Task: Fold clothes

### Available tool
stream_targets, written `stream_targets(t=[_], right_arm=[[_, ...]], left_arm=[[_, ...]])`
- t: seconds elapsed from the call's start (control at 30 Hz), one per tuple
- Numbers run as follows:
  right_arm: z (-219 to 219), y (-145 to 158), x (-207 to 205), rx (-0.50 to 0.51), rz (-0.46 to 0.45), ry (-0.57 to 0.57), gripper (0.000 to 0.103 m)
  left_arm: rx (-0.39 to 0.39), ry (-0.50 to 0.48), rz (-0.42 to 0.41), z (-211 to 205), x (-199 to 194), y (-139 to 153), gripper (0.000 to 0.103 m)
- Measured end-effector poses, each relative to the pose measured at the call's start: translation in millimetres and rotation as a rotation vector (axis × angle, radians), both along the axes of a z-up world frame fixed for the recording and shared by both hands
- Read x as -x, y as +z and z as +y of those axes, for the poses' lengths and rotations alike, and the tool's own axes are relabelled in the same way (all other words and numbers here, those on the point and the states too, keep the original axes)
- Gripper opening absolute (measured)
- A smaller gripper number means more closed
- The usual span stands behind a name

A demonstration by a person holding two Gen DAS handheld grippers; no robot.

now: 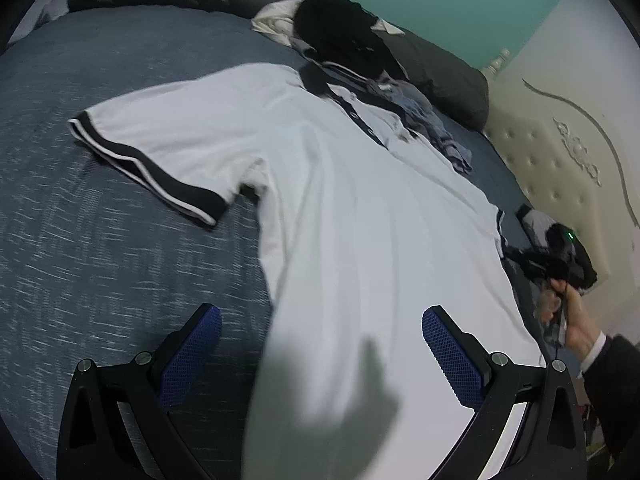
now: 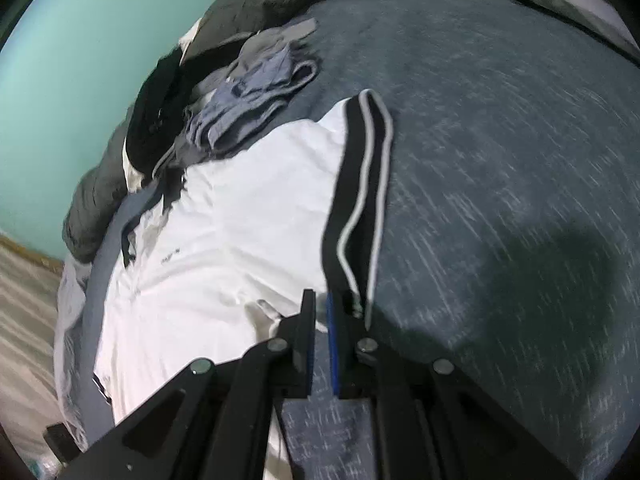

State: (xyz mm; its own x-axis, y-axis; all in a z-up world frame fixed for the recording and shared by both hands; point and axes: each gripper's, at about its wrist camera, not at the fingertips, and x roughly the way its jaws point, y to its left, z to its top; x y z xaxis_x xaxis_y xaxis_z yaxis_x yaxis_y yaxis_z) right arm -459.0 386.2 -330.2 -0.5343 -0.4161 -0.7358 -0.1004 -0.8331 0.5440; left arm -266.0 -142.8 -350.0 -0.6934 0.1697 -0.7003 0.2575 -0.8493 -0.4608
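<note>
A white polo shirt [image 1: 340,208] with black, white-striped sleeve bands lies spread face up on a bed covered in a blue-grey flecked bedspread [image 1: 100,260].

In the left wrist view, going left to right: open bedspread fills the left side, free room beside the shirt. One sleeve [image 1: 152,160] lies flat, reaching out toward that open area. The left gripper [image 1: 322,344] hangs over the shirt's lower body, its blue-padded jaws spread wide with nothing between them; one finger is over bare bedspread, the other over white cloth. At the far side of the shirt a pile of dark and blue clothes [image 1: 360,52] sits against a dark pillow. At the right edge a person's hand [image 1: 568,312] holds the right gripper at the shirt's other sleeve, by a cream tufted headboard [image 1: 560,168] and a teal wall.

The right wrist view shows what the left does not: the right gripper [image 2: 320,320] has its jaws nearly closed, apparently pinching the striped band of the other sleeve [image 2: 360,200], though blur makes the contact hard to confirm. Left of the shirt the bed edge drops to a pale floor [image 2: 24,300]. To the right lies wide open bedspread.
</note>
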Motion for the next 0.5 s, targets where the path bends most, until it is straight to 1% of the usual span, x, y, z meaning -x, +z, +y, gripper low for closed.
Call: stream_targets(t=[0.1,0.17,0.27,0.37,0.5], right_arm=[[3,22,-17,0.038,0.073,-0.031,0.006],[1,36,-31,0.088,0.118,-0.041,0.006],[-14,47,-50,0.146,0.158,-0.018,0.006],[-34,48,-66,0.186,0.177,0.025,0.006],[-56,41,-82,0.236,0.184,0.059,0.006]], left_arm=[[-0.004,0.038,0.008,-11,-4,2,0.103],[-0.012,0.06,0.012,-18,-6,2,0.103],[-0.019,0.081,0.01,-25,-8,1,0.103],[-0.02,0.098,0.01,-30,-10,2,0.103],[-0.034,0.135,0.001,-38,-11,0,0.103]])
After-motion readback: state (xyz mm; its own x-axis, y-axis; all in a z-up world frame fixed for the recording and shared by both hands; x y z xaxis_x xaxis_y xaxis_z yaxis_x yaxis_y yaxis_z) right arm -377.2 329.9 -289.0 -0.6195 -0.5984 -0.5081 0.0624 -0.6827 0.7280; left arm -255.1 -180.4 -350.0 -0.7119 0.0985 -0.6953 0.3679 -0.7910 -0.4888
